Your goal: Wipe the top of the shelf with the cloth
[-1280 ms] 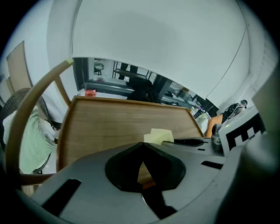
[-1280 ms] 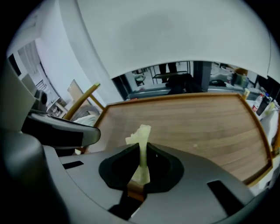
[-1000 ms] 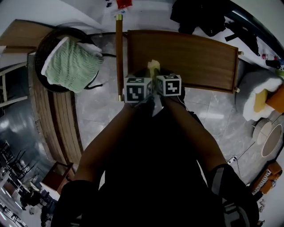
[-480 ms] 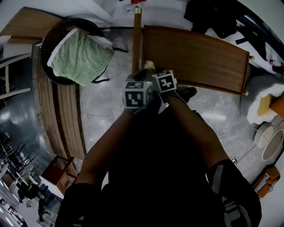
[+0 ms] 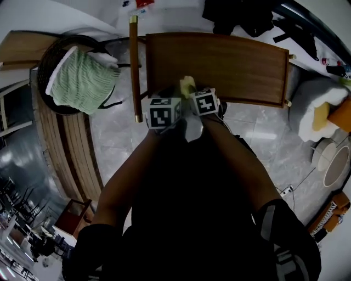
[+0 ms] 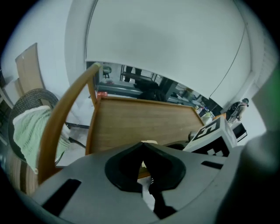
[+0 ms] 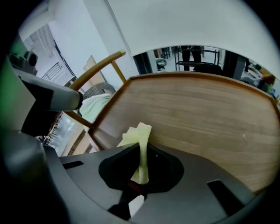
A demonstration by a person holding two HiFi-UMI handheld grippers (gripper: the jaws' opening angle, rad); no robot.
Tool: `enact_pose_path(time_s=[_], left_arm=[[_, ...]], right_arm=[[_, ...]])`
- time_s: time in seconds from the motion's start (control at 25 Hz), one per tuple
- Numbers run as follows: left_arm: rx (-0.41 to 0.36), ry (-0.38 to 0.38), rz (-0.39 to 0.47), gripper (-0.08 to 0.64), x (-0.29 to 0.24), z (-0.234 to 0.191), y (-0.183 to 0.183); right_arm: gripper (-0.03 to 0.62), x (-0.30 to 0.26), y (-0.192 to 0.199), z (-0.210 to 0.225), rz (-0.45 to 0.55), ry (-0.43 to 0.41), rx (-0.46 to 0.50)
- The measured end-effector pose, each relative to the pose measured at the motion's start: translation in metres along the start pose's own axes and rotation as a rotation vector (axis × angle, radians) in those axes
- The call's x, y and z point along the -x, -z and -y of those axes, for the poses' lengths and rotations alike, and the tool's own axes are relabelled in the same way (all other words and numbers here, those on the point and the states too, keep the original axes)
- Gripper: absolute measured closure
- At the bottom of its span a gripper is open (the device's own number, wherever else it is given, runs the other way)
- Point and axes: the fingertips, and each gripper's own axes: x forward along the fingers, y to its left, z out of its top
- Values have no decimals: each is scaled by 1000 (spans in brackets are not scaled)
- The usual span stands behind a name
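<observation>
The shelf top is a brown wooden board lying ahead of me. My two grippers hang side by side over its near edge, towards the left end. A pale yellow cloth sticks up from my right gripper, which is shut on it. In the right gripper view the cloth stands pinched between the jaws, just over the wood. My left gripper is beside it with its jaws closed and nothing held. The right gripper's marker cube shows at the right of the left gripper view.
A dark round basket with a green towel stands to the left of the shelf. A wooden rail runs along the shelf's left side. A curved slatted bench lies left, dark clothing behind, and a white cushion to the right.
The right gripper with the cloth slid left along the shelf's near edge, then came back right. The left gripper stayed close beside it.
</observation>
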Motion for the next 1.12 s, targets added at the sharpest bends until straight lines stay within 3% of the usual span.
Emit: enact_pose_path(time_s=[0.16, 0.68, 0.92, 1.12], left_arm=[[5, 31, -40, 549, -27, 53, 6], [-110, 170, -89, 549, -108, 240, 12], [-143, 199, -102, 549, -117, 283, 24], [-135, 201, -64, 549, -131, 287, 36]], right_arm=[[549, 33, 16, 60, 26, 50, -32], [549, 139, 85, 254, 69, 244, -153], [549, 176, 108, 317, 94, 355, -223], [549, 195, 119, 344, 89, 455, -222]])
